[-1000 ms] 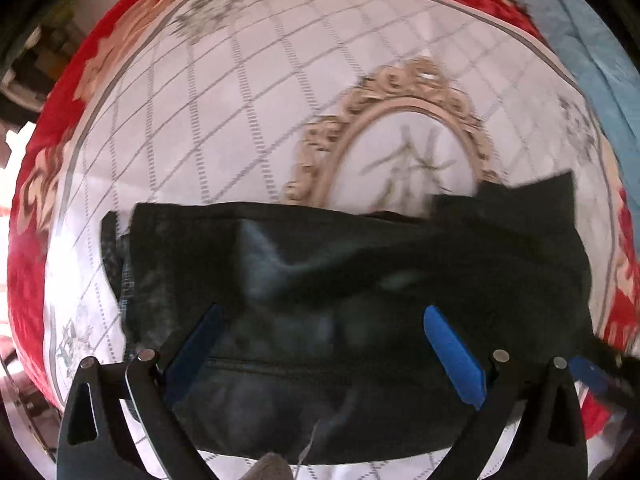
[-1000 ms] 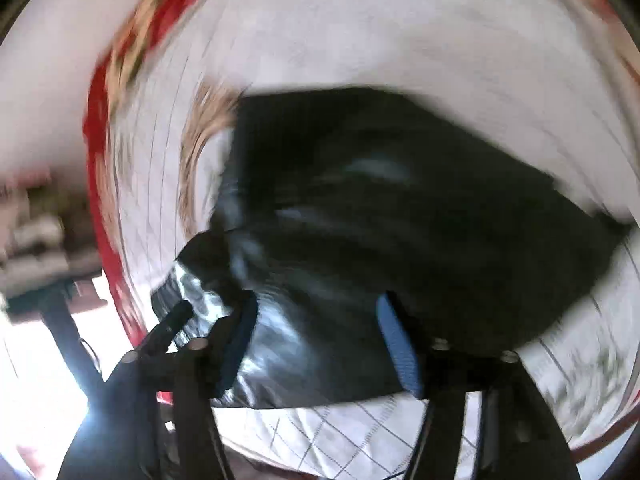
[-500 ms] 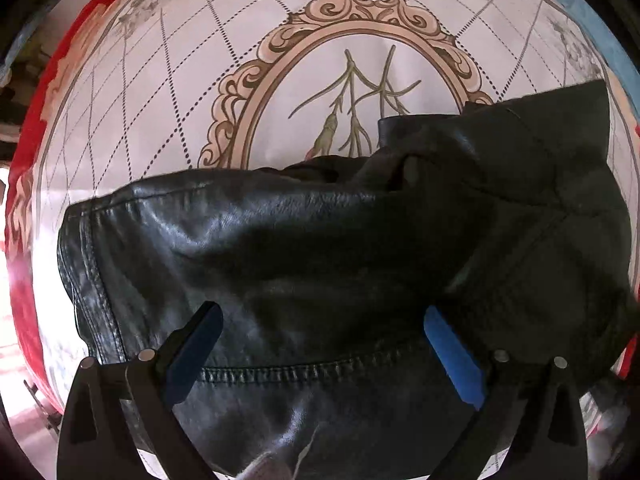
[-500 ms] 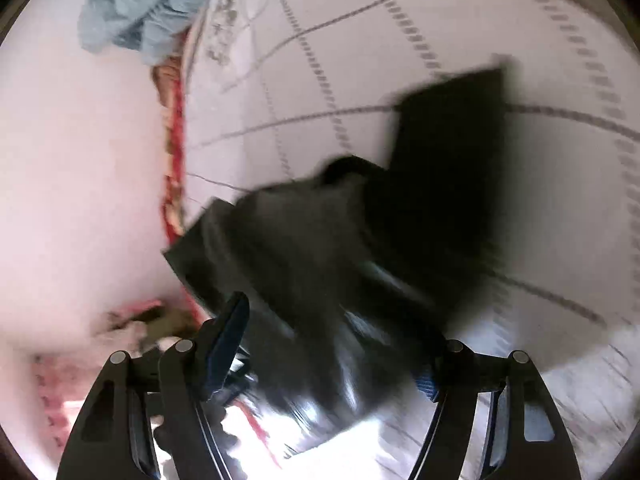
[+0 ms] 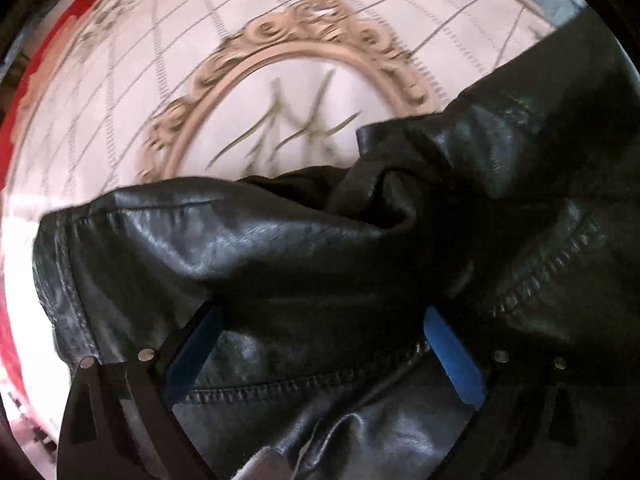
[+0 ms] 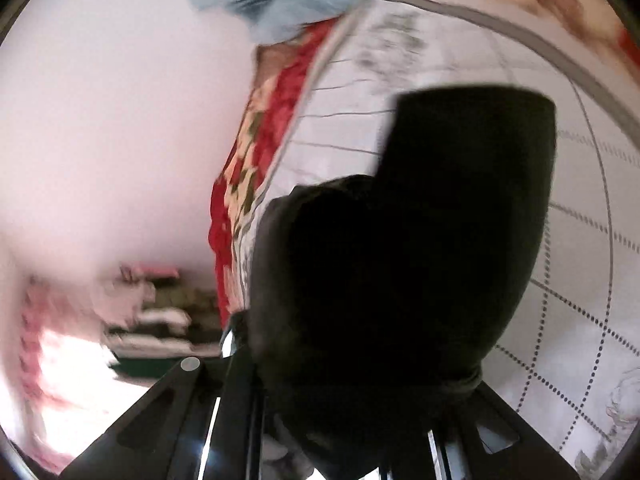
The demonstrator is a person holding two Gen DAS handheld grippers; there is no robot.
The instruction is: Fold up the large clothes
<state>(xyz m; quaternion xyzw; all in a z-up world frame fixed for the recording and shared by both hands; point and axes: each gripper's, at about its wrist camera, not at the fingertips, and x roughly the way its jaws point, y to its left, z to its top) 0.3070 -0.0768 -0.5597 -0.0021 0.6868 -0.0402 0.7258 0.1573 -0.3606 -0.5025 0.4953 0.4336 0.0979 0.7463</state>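
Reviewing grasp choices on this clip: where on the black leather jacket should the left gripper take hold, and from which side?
On the black leather jacket, grip the stitched seam edge lying between the open left gripper, coming straight in from the near side. That edge looks flat and doubled, so it should pinch cleanly; the bunched folds further back would probably slip. The right gripper's fingers are hidden by jacket material.
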